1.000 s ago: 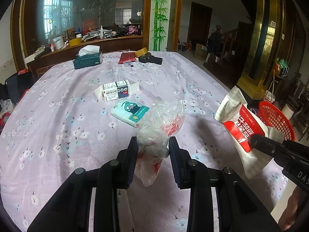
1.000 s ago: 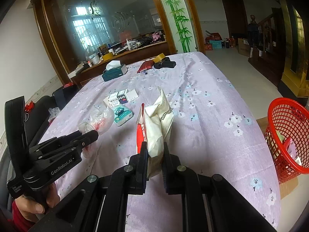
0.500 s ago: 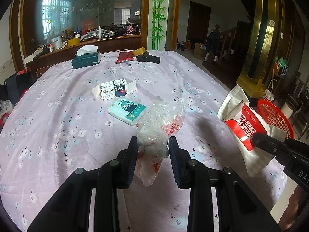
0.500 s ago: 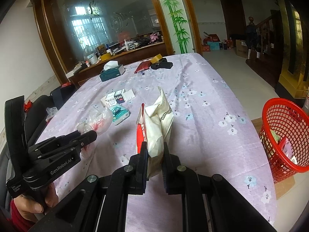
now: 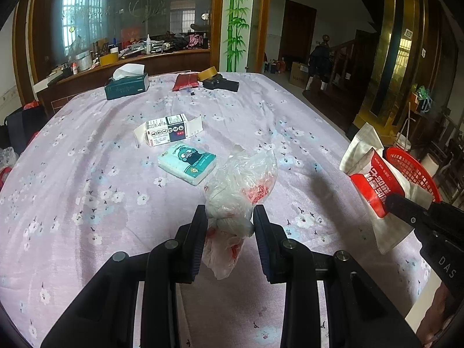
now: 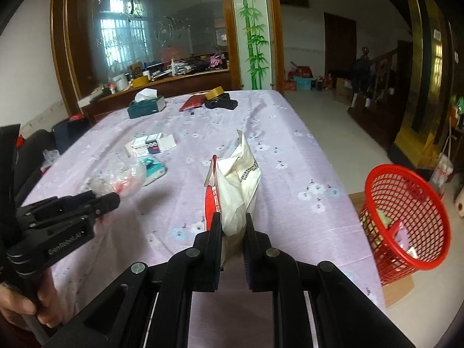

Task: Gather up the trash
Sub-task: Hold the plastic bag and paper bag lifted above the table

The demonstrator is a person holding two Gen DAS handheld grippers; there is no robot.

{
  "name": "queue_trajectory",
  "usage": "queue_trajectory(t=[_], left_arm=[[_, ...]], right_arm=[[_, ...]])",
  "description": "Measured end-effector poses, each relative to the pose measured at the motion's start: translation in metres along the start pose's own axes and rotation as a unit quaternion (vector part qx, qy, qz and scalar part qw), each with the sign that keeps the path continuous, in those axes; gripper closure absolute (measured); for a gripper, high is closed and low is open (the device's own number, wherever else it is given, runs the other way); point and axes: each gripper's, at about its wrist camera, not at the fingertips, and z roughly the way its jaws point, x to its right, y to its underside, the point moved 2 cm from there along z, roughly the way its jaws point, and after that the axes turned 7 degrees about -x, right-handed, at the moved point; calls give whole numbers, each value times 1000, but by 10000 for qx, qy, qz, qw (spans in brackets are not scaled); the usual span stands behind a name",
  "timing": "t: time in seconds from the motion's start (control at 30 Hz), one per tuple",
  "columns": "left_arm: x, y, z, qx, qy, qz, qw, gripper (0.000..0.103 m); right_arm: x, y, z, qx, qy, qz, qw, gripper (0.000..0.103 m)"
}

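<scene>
A plastic bag [image 5: 240, 191] is clamped in the left gripper [image 5: 230, 226], a pouch [image 6: 236, 191] in the right gripper [image 6: 232, 226], above the table [image 6: 290, 156] edge; the basket [image 6: 406, 214] is seen nearer than before

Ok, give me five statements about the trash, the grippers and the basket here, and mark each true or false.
1. The left gripper is shut on a clear plastic bag. True.
2. The right gripper is open, holding nothing. False: it is shut on a red and white pouch.
3. The red basket stands on the table. False: it sits off the table's right edge, lower down, on cardboard.
4. The basket already holds some trash. True.
5. The tissue pack lies in the basket. False: it lies on the table, beside a white carton.
</scene>
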Motion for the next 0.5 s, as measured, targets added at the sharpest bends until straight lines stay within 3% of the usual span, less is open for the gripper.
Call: queue_trajectory(t=[0.5], left_arm=[[3, 0, 5, -53, 31, 51, 10000, 72]], right_arm=[[2, 3, 9, -96, 139, -47, 9998, 89]])
